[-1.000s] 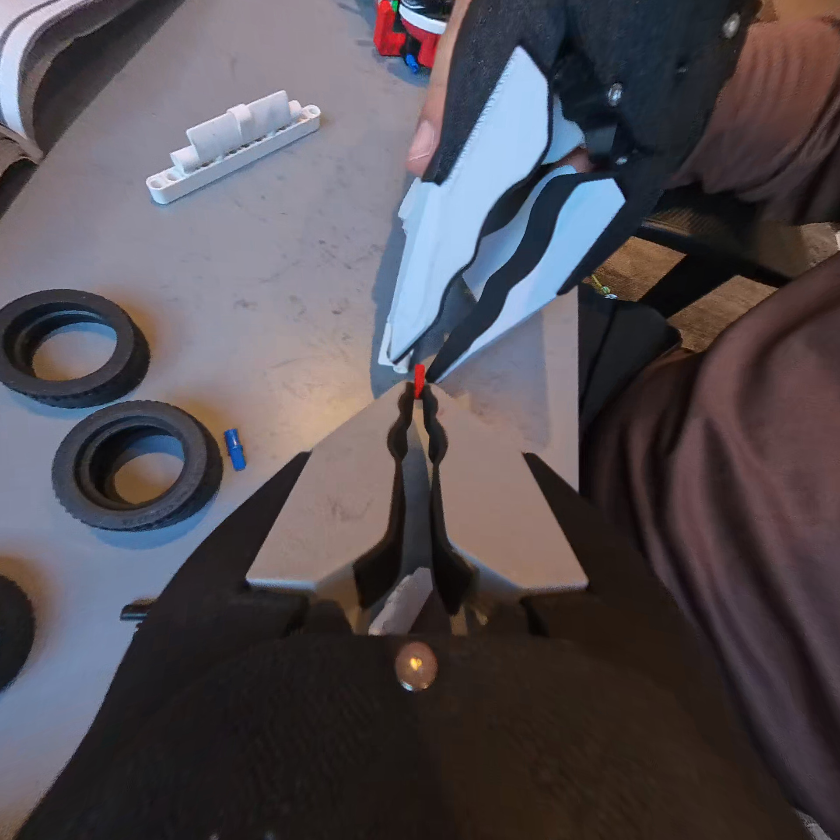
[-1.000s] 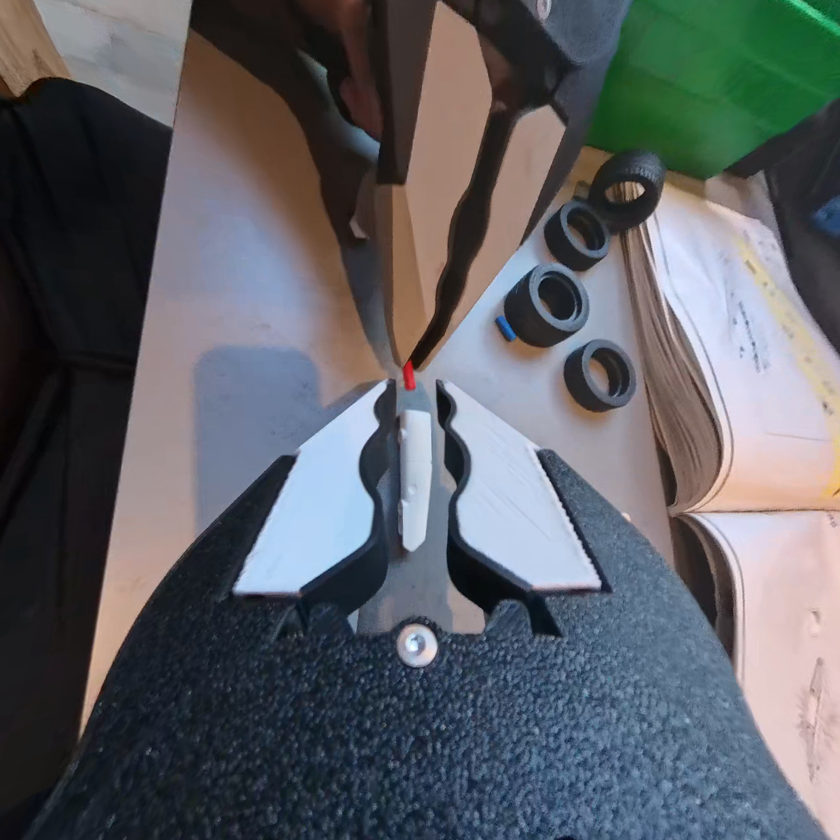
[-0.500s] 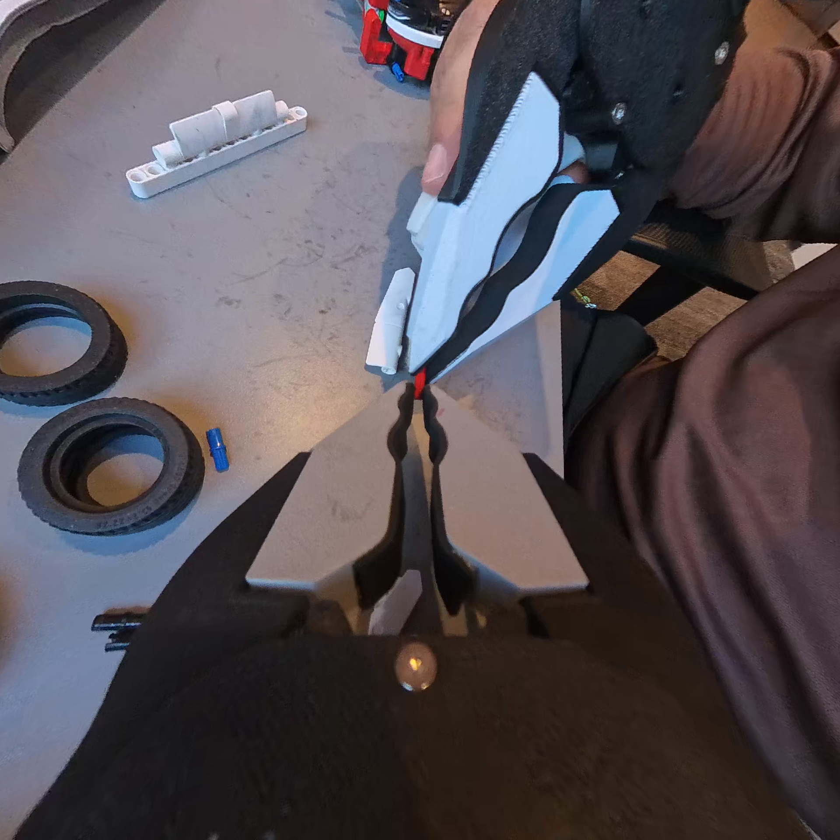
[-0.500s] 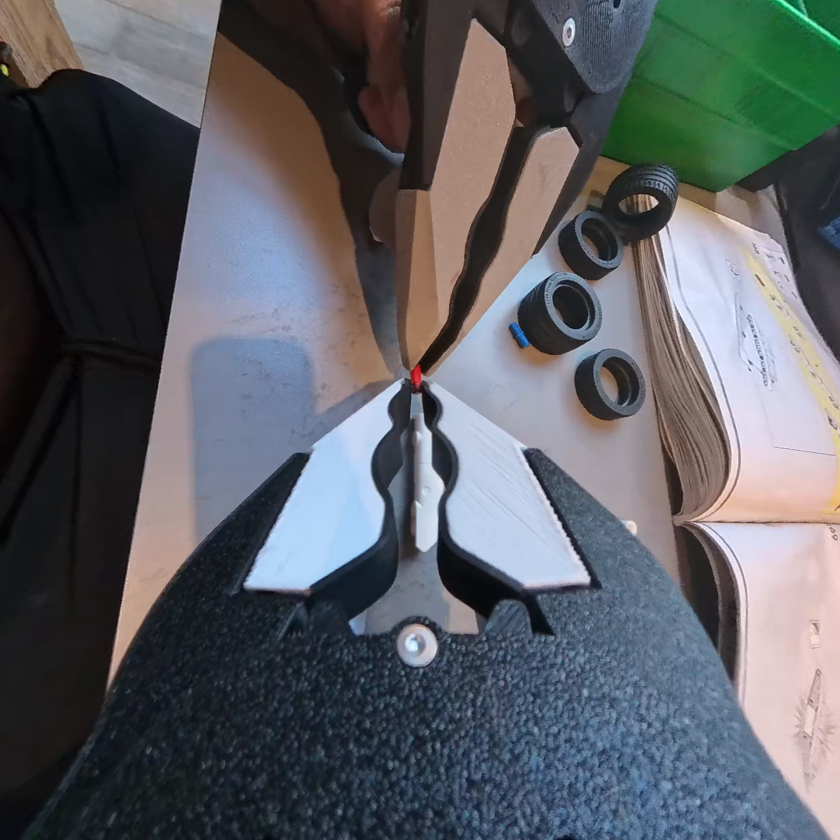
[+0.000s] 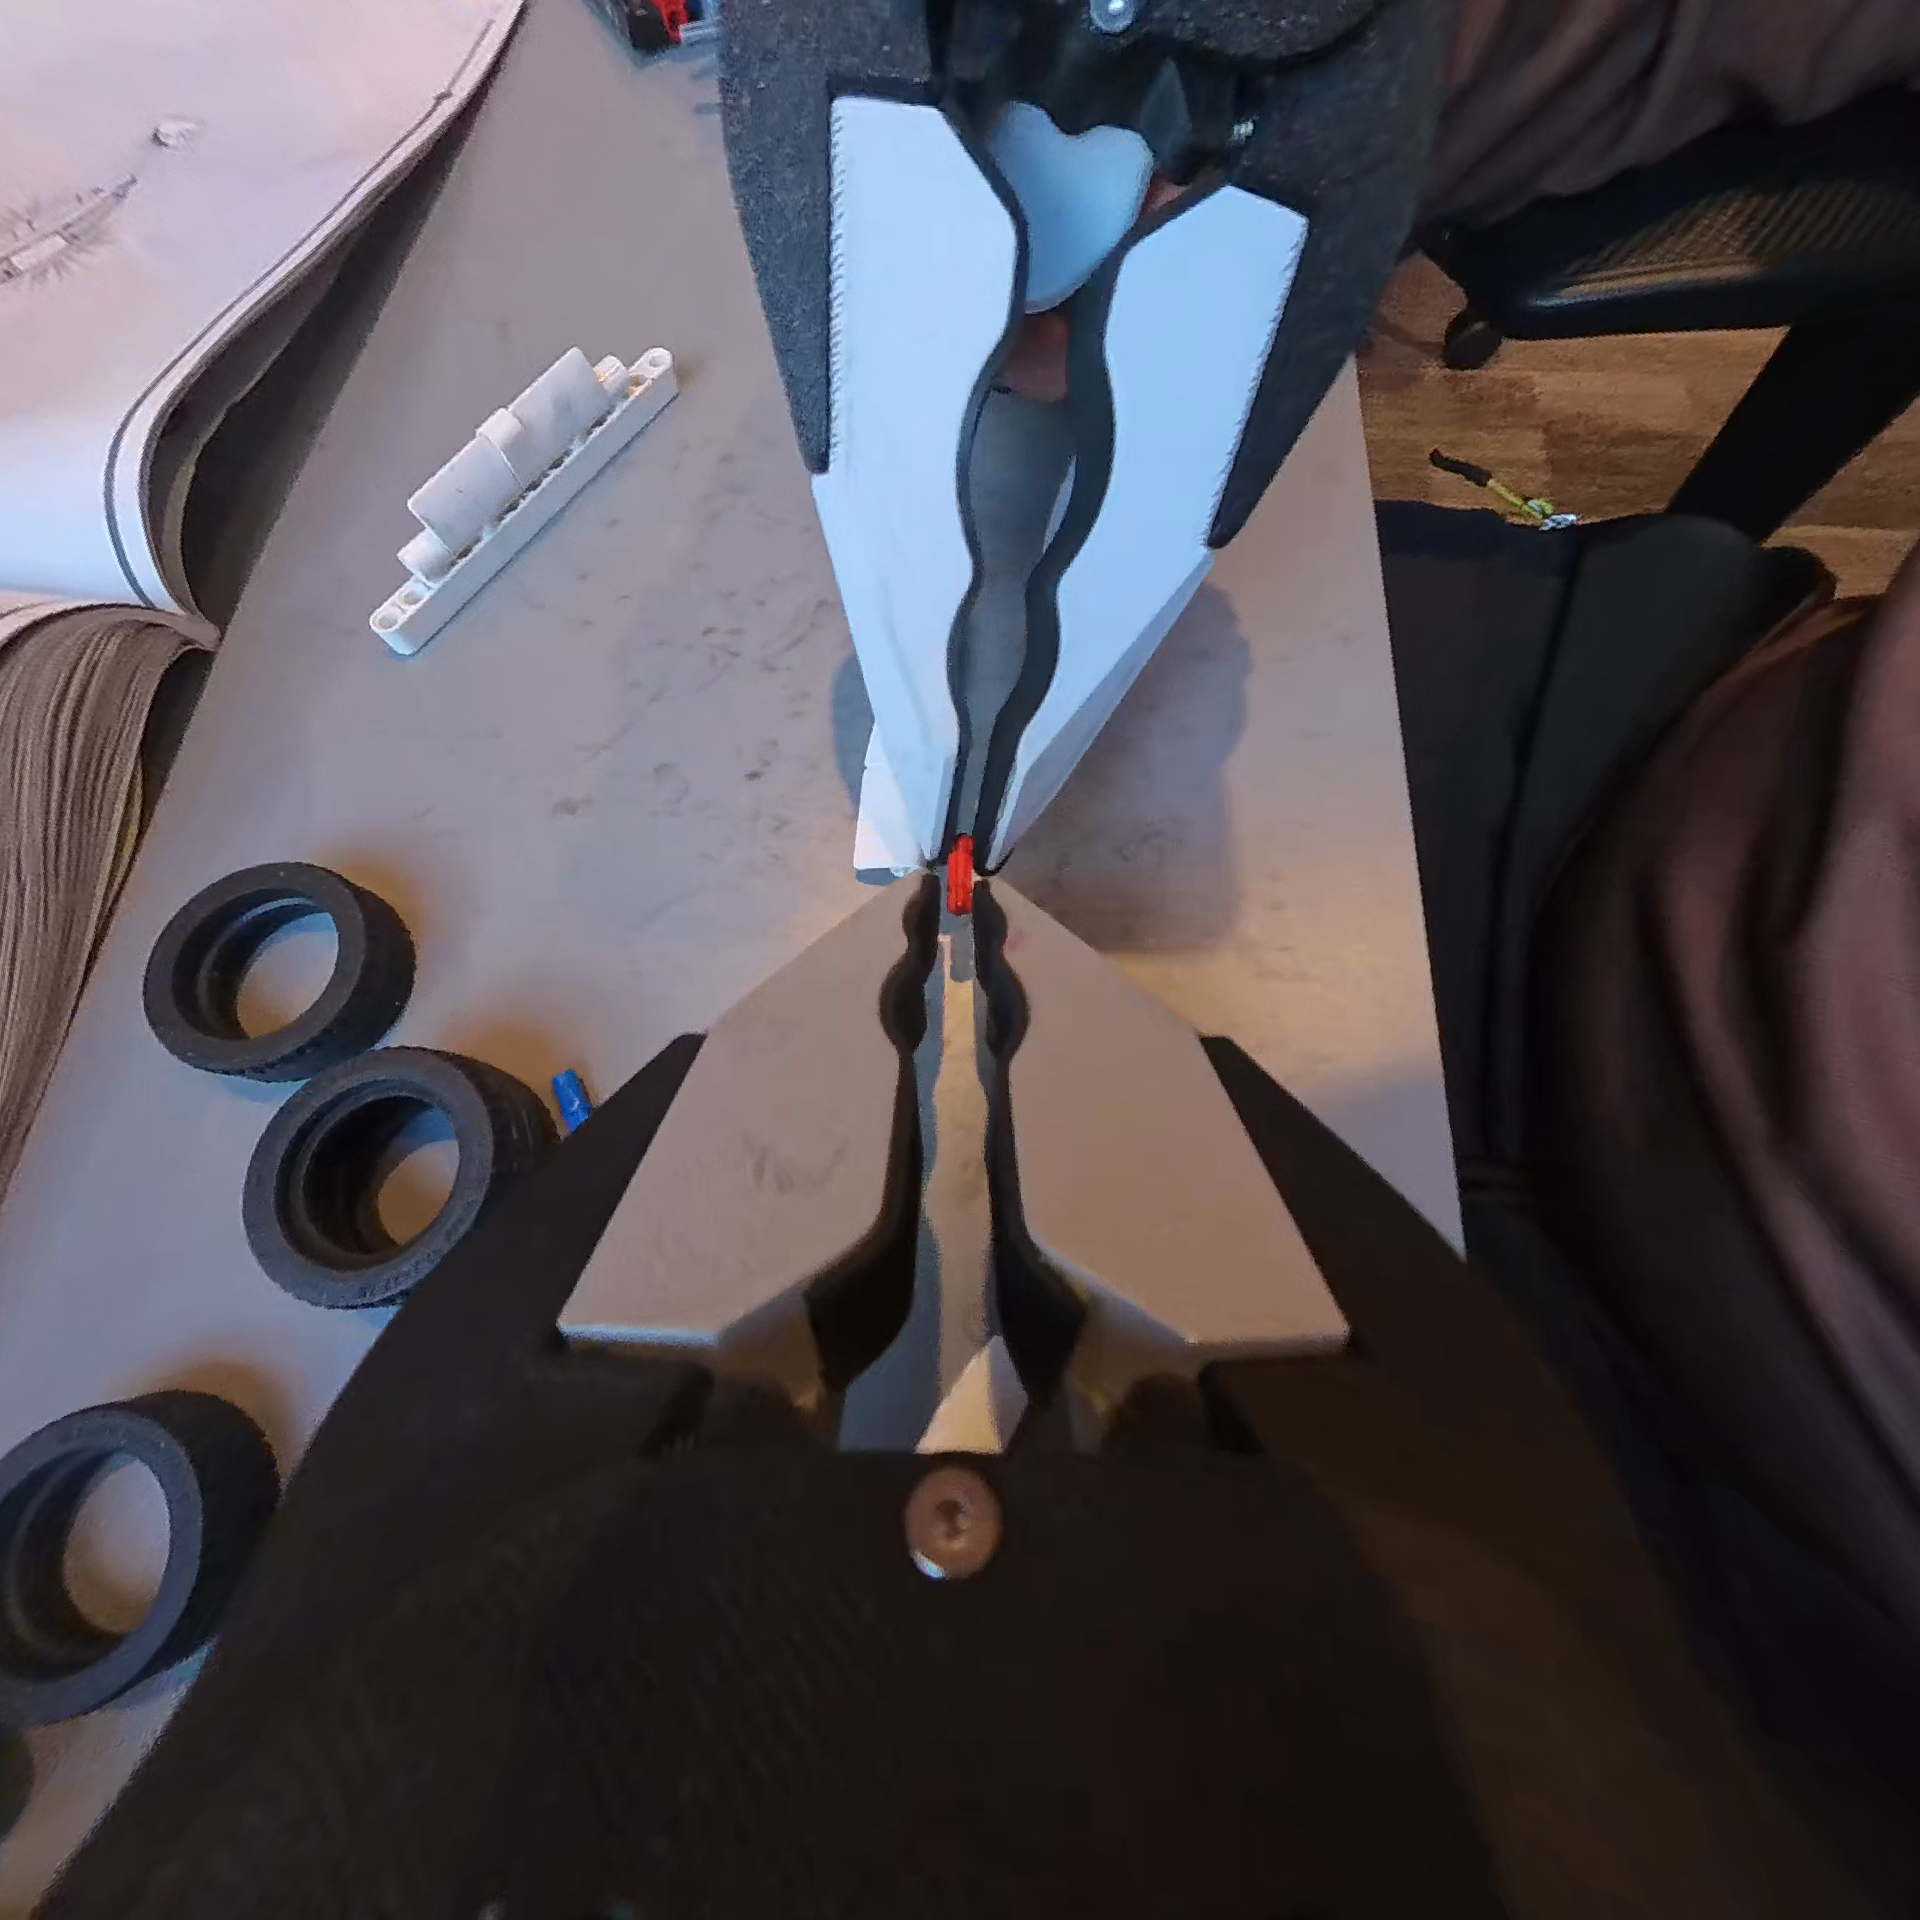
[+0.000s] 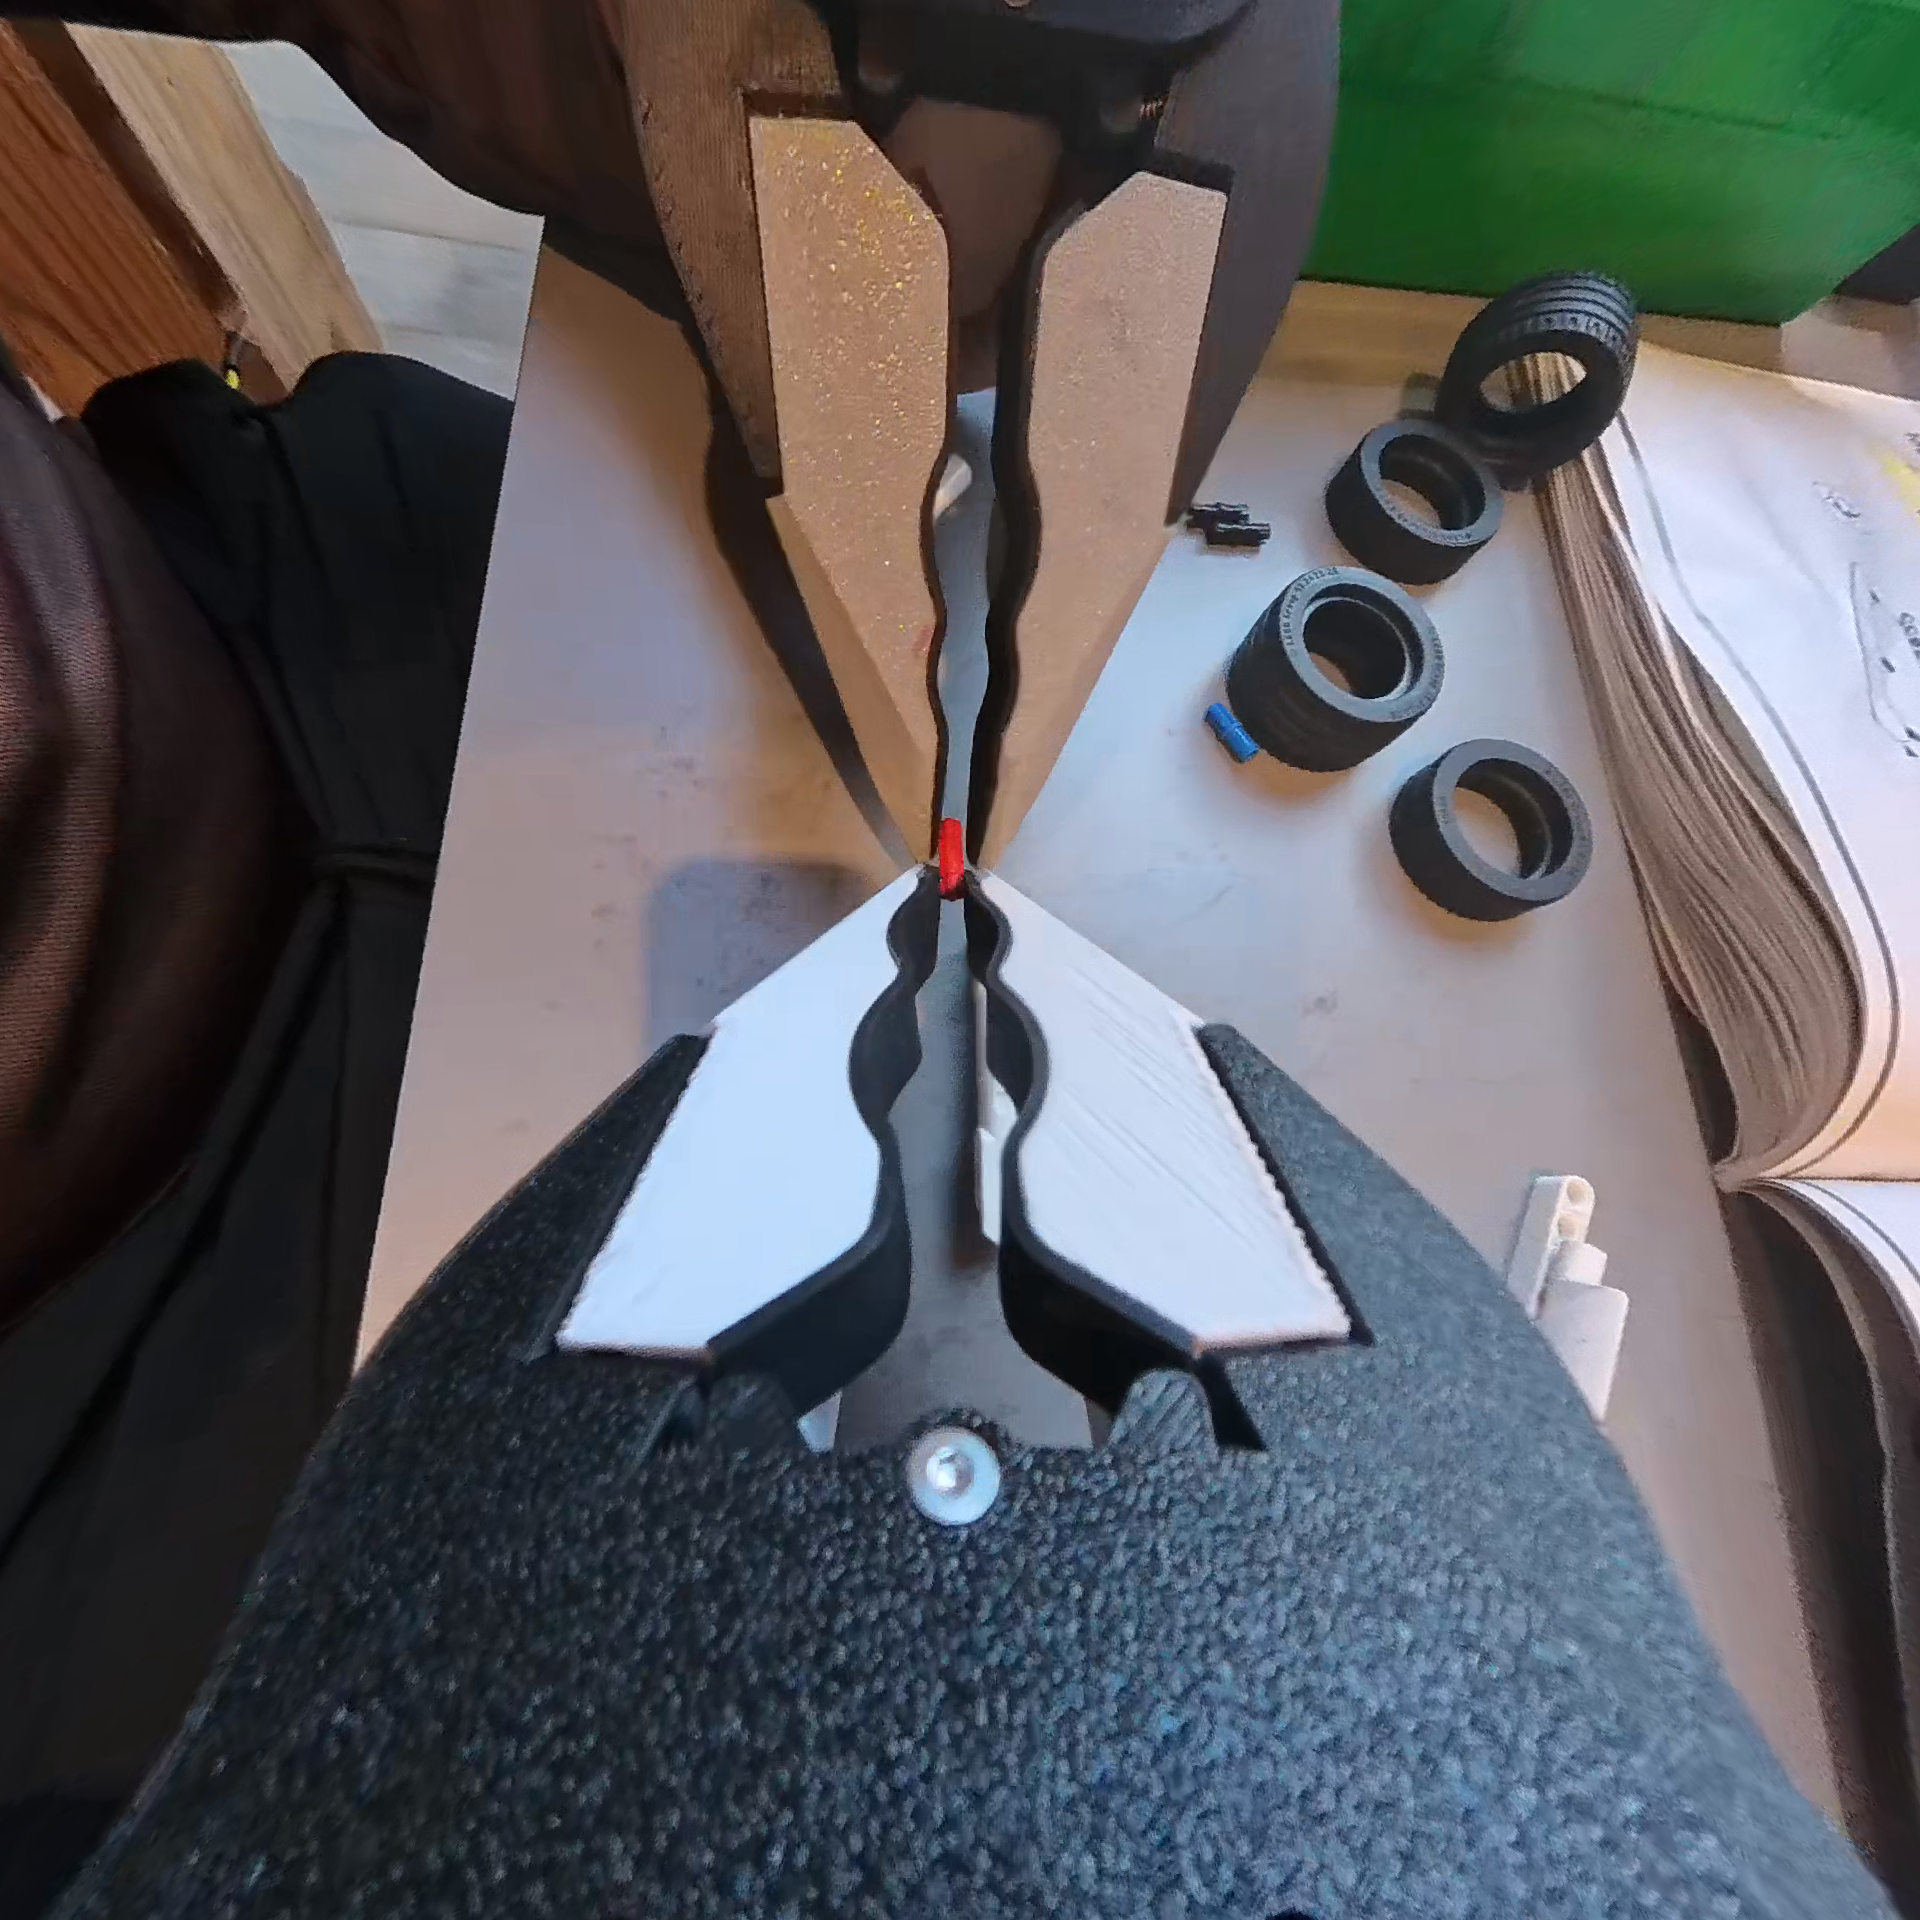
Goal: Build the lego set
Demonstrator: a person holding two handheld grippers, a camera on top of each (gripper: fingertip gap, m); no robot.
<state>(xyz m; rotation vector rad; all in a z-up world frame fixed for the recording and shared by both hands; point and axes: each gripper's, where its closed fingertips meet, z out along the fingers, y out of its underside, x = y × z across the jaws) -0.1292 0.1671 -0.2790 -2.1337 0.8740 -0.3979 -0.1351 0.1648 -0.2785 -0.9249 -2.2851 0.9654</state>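
A small red pin (image 5: 961, 875) is pinched tip to tip between both grippers above the grey table (image 5: 644, 727). My left gripper (image 5: 956, 906), with grey fingers, is shut on the pin's near end. My right gripper (image 5: 964, 847), with white fingers, comes from the top and is shut on the far end. In the right wrist view the red pin (image 6: 949, 854) sits between my right gripper (image 6: 948, 891) and the left gripper (image 6: 951, 831) opposite. A small white piece (image 5: 883, 826) lies on the table just under the right fingers.
A white beam assembly (image 5: 525, 499) lies far left. Several black tyres (image 5: 275, 966) (image 6: 1335, 686), a blue pin (image 5: 570, 1096) and a black pin (image 6: 1229, 520) lie to the side. An open instruction booklet (image 6: 1766, 727), a green bin (image 6: 1610, 135) and the table edge (image 5: 1397, 831) are near. Less than 4 cm separates the two grippers' tips.
My right gripper was open a second ago and has closed on the free end of the red pin held by the left. Both grippers have swung into one straight line.
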